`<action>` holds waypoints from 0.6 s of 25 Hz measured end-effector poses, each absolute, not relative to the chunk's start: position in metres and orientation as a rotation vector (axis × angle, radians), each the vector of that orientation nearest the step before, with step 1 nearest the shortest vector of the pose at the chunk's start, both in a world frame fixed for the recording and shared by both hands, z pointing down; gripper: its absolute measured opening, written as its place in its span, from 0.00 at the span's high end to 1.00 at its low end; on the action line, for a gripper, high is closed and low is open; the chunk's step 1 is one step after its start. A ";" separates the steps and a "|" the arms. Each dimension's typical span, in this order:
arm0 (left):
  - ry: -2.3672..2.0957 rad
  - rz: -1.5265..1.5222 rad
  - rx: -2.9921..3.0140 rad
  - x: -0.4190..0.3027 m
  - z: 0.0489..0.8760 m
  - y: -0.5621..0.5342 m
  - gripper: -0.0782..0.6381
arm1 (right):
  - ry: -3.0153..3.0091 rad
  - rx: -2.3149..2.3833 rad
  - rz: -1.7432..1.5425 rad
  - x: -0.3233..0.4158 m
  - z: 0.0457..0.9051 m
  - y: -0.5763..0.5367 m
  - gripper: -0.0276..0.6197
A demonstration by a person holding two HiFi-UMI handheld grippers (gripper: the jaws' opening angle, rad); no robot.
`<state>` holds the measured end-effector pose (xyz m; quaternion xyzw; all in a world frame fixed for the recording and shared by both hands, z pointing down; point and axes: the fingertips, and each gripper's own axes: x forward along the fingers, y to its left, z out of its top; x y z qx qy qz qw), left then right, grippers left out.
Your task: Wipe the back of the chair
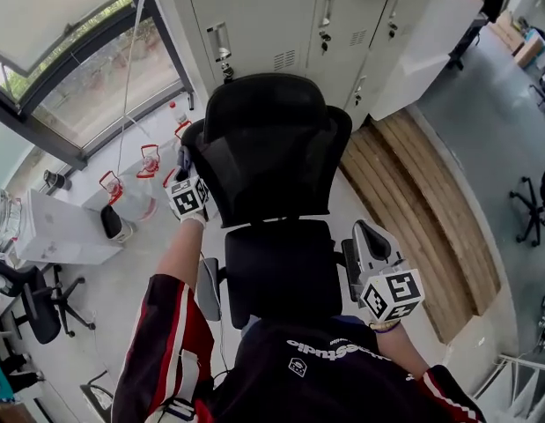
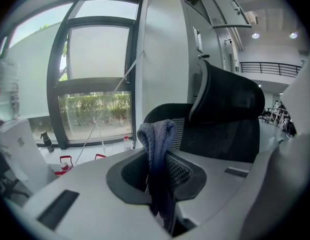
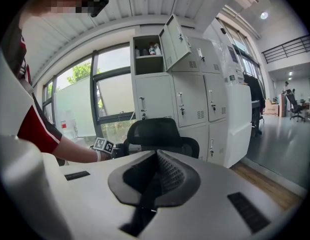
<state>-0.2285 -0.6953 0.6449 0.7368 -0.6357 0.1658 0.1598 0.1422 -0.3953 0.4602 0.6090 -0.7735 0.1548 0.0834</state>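
Observation:
The black mesh office chair (image 1: 268, 157) stands in front of me with its back toward me, headrest on top. My left gripper (image 1: 185, 159) is at the left edge of the chair's back, shut on a blue-grey cloth (image 2: 156, 136) that sticks up between the jaws and hangs down inside them. In the left gripper view the chair's back (image 2: 225, 119) rises just right of the cloth. My right gripper (image 1: 371, 238) hangs lower, off the chair's right side, shut with nothing in it. In the right gripper view (image 3: 153, 176) the chair (image 3: 157, 133) and the left gripper (image 3: 105, 146) show ahead.
Grey metal lockers (image 1: 281, 16) stand just beyond the chair, one with an open door (image 3: 176, 36). A wooden platform (image 1: 422, 201) lies to the right. Large water bottles with red handles (image 1: 147, 161) sit by the window at left, next to a white desk (image 1: 61, 232).

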 end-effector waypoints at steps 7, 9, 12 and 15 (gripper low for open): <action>-1.813 0.419 2.113 -0.185 0.652 -0.709 0.81 | -2.270 1.852 0.473 0.180 0.465 -0.389 0.93; -1.795 0.405 2.121 -0.168 0.651 -0.710 0.81 | -2.269 1.855 0.474 0.187 0.466 -0.389 0.93; -1.767 0.401 2.127 -0.145 0.652 -0.710 0.81 | -2.273 1.858 0.481 0.195 0.466 -0.390 0.93; -1.735 0.409 2.141 -0.119 0.654 -0.710 0.81 | -2.282 1.866 0.477 0.204 0.463 -0.390 0.93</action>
